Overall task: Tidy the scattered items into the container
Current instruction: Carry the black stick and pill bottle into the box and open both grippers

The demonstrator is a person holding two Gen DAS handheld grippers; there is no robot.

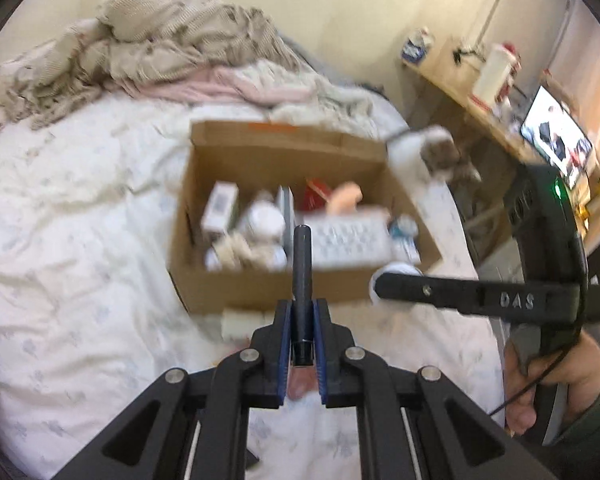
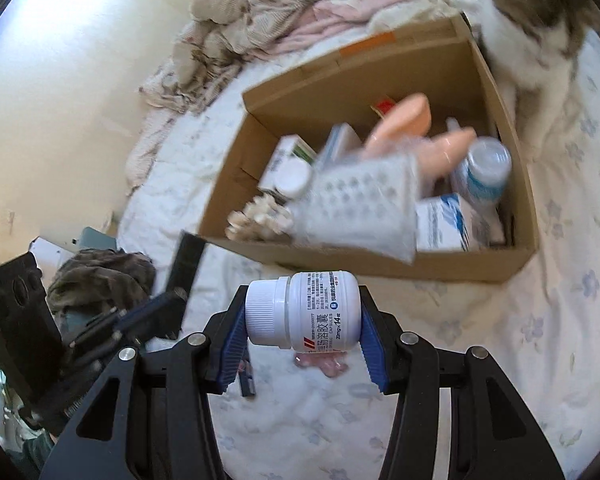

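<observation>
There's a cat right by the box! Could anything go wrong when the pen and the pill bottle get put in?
Maybe. The cat sits touching the cardboard box, so it might paw at things or nudge the box. The left gripper holds the black pen only near one end, so the pen might swing or slip. The white pill bottle lies sideways in the right gripper, and the box already looks full, so it may roll off the pile.
</observation>
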